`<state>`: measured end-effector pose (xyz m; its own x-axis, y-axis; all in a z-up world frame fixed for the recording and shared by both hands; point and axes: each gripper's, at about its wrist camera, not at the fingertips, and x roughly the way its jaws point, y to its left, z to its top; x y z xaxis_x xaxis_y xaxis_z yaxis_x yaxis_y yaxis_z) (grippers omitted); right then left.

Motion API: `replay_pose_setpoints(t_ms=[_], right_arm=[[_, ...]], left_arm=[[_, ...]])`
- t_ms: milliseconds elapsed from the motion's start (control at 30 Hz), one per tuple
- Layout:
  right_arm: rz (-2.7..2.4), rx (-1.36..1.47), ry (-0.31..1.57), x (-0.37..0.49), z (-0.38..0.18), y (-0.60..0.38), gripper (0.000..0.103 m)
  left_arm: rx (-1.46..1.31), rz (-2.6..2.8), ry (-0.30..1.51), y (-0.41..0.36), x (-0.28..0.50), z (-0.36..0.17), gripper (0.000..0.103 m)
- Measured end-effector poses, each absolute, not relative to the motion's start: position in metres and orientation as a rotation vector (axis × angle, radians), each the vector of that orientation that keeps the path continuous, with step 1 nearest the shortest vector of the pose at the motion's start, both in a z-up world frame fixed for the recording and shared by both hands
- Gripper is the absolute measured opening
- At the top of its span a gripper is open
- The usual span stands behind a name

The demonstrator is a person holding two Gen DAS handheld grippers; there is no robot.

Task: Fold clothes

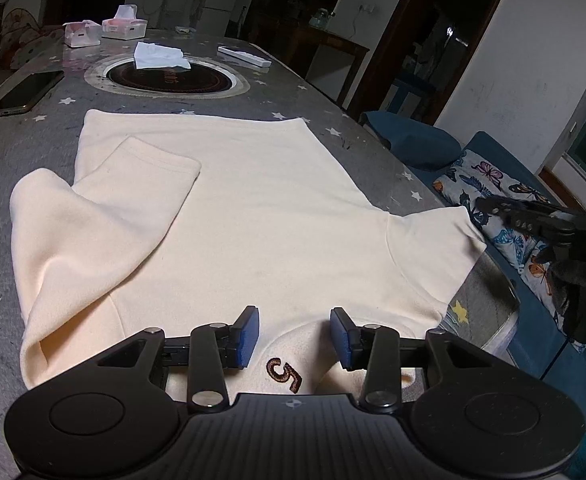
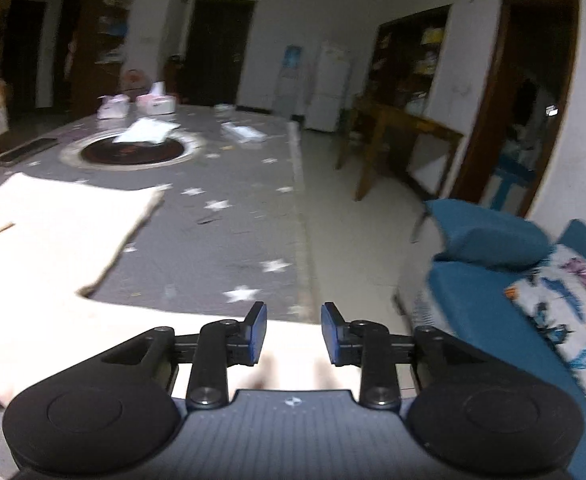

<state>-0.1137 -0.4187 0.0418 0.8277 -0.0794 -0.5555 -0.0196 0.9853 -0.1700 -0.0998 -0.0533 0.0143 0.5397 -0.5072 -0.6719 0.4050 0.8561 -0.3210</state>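
While the left claw (image 1: 294, 338) hangs over the collar of the cream shirt (image 1: 253, 208), its blue pads (image 1: 249, 336) stand apart with nothing pinched; the stitched "5" (image 1: 284, 374) shows between them. Right claw (image 2: 294, 334) likewise apart, empty, over the shirt's near edge, picture blurred. Shirt lies flat on the grey star-print desk (image 1: 25, 136), its sleeve at 9 o'clock folded inward across the body, the sleeve at 3 o'clock spread toward the desk edge. Toward 12 o'clock: round dark inset (image 1: 169, 76) with a white cloth (image 1: 159, 56) on it. Phone (image 1: 27, 94) at 10 o'clock. Blue sofa (image 2: 489, 296) off at 3 o'clock.
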Motion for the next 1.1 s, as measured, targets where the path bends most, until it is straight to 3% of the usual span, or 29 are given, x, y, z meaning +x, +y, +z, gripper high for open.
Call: replay_pose_setpoints(t_ms=[67, 300, 367, 567, 733, 1100], right_arm=[[0.013, -0.159, 0.627, -0.109, 0.034, -0.411, 0.042], [0.086, -0.139, 0.674, -0.093, 0.013, -0.388, 0.059], [0.091, -0.143, 0.672, -0.091, 0.011, -0.382, 0.075], [0.077, -0.124, 0.655, -0.09, 0.005, -0.38, 0.097], [0.065, -0.087, 0.664, -0.088, 0.002, -0.385, 0.103], [0.076, -0.03, 0.679, -0.085, 0.0, -0.393, 0.103]], left_arm=[[-0.13, -0.541, 0.842, -0.054, -0.099, 0.015, 0.043], [-0.104, -0.479, 0.785, -0.047, -0.081, 0.032, 0.044], [-0.099, -0.434, 0.756, -0.044, -0.07, 0.038, 0.044], [-0.06, -0.305, 0.735, -0.044, -0.028, 0.04, 0.044], [0.009, -0.273, 0.748, -0.059, -0.007, 0.028, 0.044], [0.056, -0.227, 0.754, -0.075, 0.011, 0.013, 0.043]])
